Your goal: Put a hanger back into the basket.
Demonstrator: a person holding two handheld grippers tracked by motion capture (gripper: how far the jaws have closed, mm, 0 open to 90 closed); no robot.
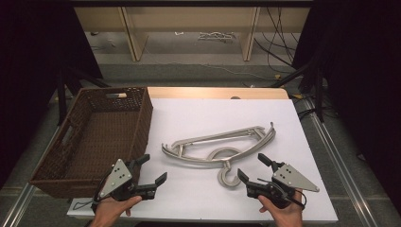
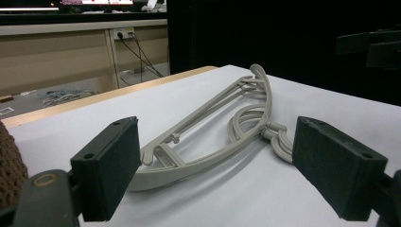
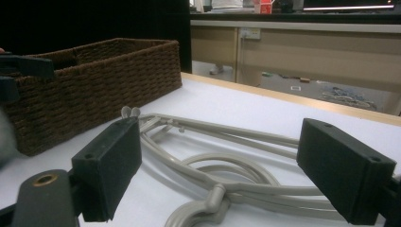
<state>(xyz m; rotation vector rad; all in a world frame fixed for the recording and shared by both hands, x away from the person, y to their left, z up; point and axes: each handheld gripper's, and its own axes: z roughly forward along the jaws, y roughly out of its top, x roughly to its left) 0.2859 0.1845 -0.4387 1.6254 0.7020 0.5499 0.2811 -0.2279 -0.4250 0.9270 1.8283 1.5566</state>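
Observation:
A grey plastic clothes hanger (image 1: 222, 146) lies flat on the white table top (image 1: 198, 113), its hook (image 1: 228, 177) pointing toward the front edge. In the left gripper view the hanger (image 2: 213, 137) lies ahead of the wide-apart jaws; in the right gripper view the hanger (image 3: 222, 165) is just in front of them. My left gripper (image 1: 153, 169) is open, held low at the front left beside the basket. On the front right my right gripper (image 1: 253, 166) stands open, just right of the hook. Nothing is between either pair of jaws.
A brown wicker basket (image 1: 94, 137) sits at the table's left side, and its wall (image 3: 90, 90) rises at the left of the right gripper view. Beyond the table's far edge are wooden furniture legs (image 1: 135, 35) and loose cables (image 1: 279, 42) on the floor.

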